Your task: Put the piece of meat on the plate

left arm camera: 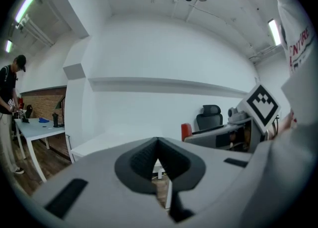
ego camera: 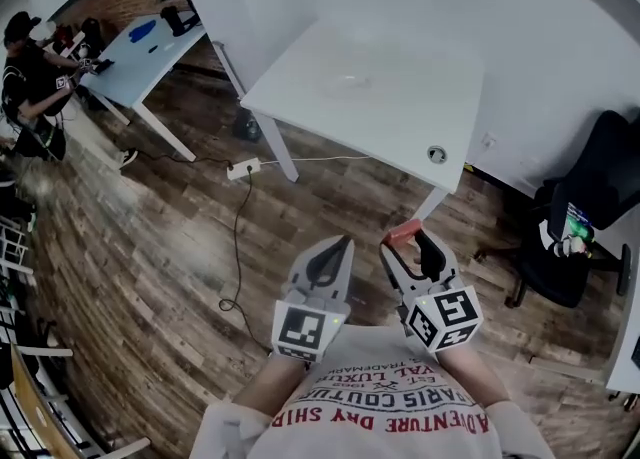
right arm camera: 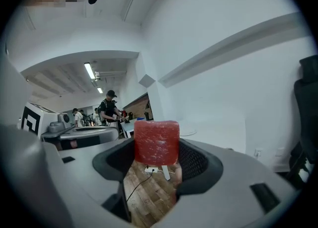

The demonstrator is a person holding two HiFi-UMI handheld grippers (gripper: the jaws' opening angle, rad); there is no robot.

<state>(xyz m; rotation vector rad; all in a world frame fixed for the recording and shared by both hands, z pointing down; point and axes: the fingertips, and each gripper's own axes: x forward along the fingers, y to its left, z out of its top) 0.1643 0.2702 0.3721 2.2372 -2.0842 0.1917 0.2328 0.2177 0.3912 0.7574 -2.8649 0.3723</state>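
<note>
My right gripper (ego camera: 405, 238) (right arm camera: 157, 145) is shut on a red piece of meat (right arm camera: 156, 142), which shows as a small red block (ego camera: 405, 232) at the jaw tips in the head view. It hangs over the wooden floor, short of the white table (ego camera: 400, 117). On that table lies a faint white plate (ego camera: 350, 78), seen also as a thin disc (right arm camera: 188, 133) past the meat. My left gripper (ego camera: 345, 243) (left arm camera: 158, 145) is shut with nothing in it, held beside the right one.
A black office chair (ego camera: 590, 207) stands to the right of the table. A power strip (ego camera: 243, 168) with a cable lies on the floor at the table's left leg. A person (ego camera: 30, 77) works at a second white table (ego camera: 150, 42), far left.
</note>
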